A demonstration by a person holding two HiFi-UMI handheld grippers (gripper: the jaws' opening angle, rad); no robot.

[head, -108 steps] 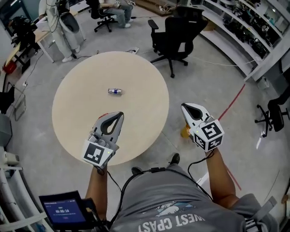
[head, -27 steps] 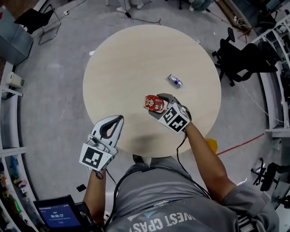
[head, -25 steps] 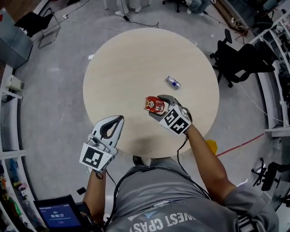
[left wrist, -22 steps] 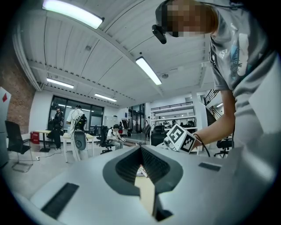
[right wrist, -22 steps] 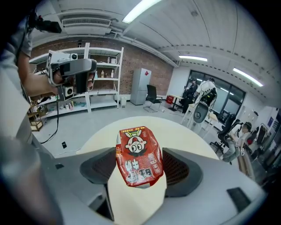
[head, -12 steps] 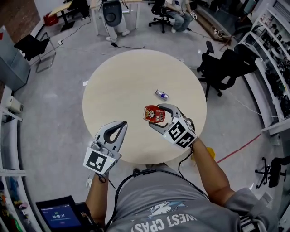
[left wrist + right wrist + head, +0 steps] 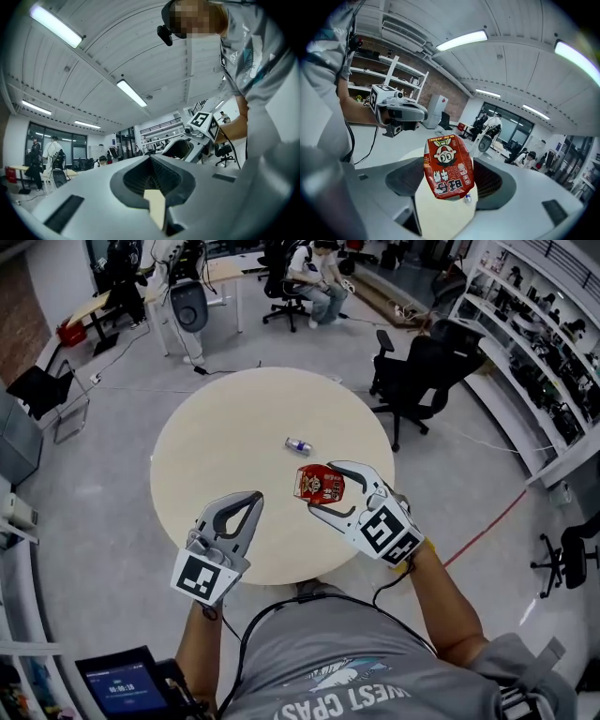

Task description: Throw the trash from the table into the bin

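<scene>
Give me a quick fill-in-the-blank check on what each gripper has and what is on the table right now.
1. The right gripper is shut on a ____ snack packet.
2. The small can lies on its ____ on the round table.
3. The left gripper, jaws together, holds ____.

Missing words: red; side; nothing.

The can (image 7: 297, 444) lies on the table (image 7: 216, 456), just behind the packet (image 7: 320, 483) held by the right gripper (image 7: 322, 489).
</scene>
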